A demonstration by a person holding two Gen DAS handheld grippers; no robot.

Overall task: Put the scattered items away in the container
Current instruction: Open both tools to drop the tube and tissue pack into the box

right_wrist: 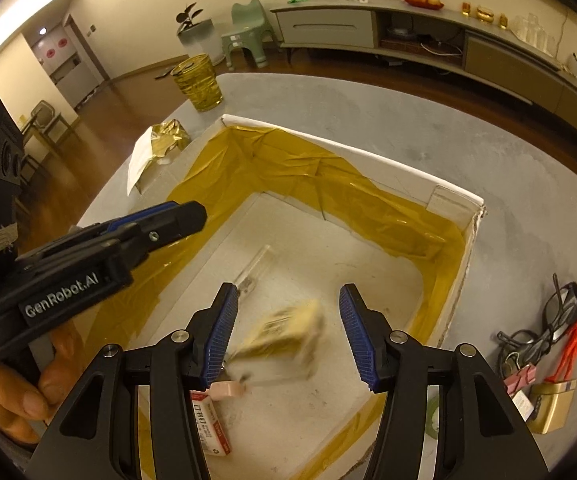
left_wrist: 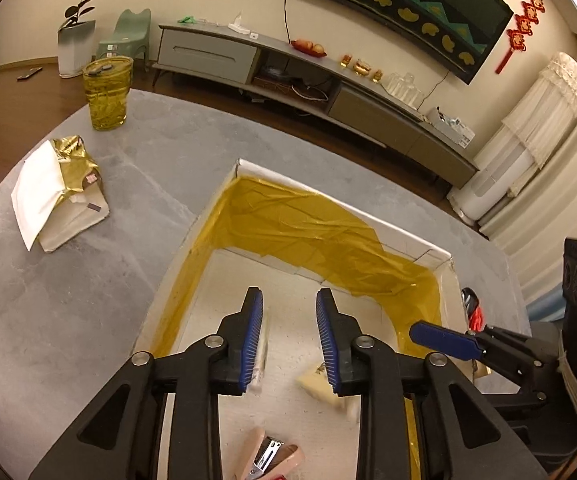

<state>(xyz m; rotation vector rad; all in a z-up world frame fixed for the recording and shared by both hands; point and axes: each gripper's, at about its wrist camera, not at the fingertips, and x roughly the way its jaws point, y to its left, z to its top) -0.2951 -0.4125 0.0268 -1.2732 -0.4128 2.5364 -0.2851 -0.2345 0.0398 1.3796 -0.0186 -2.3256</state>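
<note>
**Right wrist view: small box blurred between parted jaws over the container**

Right wrist view showed the right gripper [right_wrist: 286,334] released, its jaws spread above the white cardboard container lined with yellow film [right_wrist: 458,200]. A motion-blurred tan box [right_wrist: 284,334] sat between them, apparently dropping free, though blur hid any contact. The left gripper [left_wrist: 289,344] hung over the same container, likewise released and empty. Black glasses [right_wrist: 560,312], a brass padlock [right_wrist: 550,408] and a pink clip [right_wrist: 522,378] remained on the grey bench [right_wrist: 528,168]. Both grippers crowded one opening, so a collision could knock items out.
</note>
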